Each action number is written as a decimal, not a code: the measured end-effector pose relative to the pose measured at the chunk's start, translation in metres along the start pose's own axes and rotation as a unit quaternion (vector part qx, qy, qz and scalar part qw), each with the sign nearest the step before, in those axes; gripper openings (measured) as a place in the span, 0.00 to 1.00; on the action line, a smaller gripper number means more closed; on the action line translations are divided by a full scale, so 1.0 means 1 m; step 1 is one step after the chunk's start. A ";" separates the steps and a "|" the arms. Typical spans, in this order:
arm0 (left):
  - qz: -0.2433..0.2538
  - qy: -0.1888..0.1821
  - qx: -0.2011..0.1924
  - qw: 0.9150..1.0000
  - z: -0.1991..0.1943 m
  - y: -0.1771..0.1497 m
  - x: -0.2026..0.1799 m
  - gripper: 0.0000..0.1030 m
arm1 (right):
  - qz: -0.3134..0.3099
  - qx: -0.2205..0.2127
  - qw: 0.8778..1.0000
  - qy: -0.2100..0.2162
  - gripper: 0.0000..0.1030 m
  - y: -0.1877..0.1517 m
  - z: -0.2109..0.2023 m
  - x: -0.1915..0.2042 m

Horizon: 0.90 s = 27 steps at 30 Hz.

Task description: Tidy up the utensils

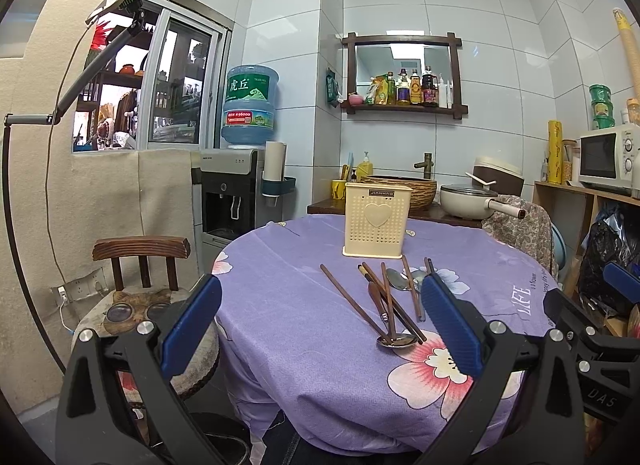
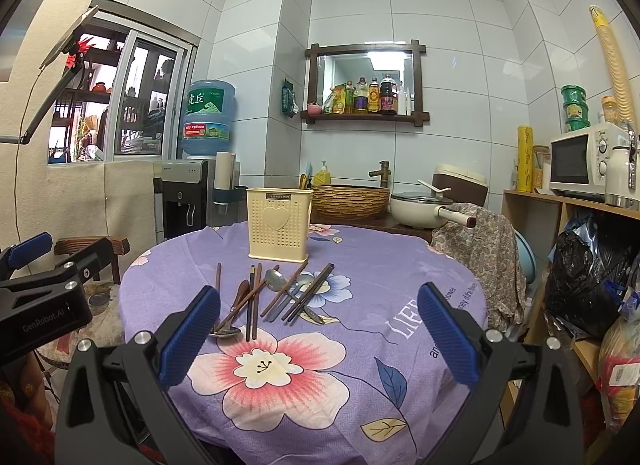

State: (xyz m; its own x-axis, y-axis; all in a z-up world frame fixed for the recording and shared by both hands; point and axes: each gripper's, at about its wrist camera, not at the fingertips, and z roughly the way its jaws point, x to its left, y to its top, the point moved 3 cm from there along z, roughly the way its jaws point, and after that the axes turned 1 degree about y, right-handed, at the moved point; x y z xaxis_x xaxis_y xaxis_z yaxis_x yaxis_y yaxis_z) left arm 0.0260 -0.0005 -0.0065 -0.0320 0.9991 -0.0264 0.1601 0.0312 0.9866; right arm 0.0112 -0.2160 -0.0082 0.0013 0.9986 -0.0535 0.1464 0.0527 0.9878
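Observation:
A cream perforated utensil holder (image 1: 377,219) (image 2: 279,222) stands upright at the far side of a round table with a purple floral cloth (image 1: 304,329) (image 2: 360,345). In front of it lies a loose pile of brown chopsticks (image 1: 352,299) (image 2: 254,305) and metal spoons (image 1: 396,341) (image 2: 276,279). My left gripper (image 1: 320,329) is open and empty, above the table's near left edge, short of the pile. My right gripper (image 2: 318,333) is open and empty, above the near middle of the table. Each gripper shows at the edge of the other's view.
A wooden chair (image 1: 140,265) stands left of the table. A water dispenser (image 1: 240,185) is behind it. A counter with a basin (image 2: 350,201), a pot (image 2: 420,207) and a rice cooker lies behind the table. A shelf with a microwave (image 2: 580,165) is at the right.

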 end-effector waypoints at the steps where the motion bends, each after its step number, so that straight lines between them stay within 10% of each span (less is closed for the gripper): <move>1: 0.000 0.000 0.000 1.000 0.000 0.000 0.000 0.96 | 0.000 0.000 1.000 0.000 0.95 0.000 0.000 0.000; 27: 0.001 0.000 0.003 1.000 -0.002 0.001 0.001 0.96 | 0.000 0.002 1.000 0.001 0.95 -0.001 0.000 0.000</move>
State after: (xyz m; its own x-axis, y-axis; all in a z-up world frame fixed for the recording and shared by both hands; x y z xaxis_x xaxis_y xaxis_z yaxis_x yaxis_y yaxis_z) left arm 0.0246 0.0007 -0.0052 -0.0312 0.9992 -0.0250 0.1670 0.0299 0.9855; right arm 0.0110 -0.2161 -0.0094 0.0002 0.9986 -0.0533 0.1494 0.0526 0.9874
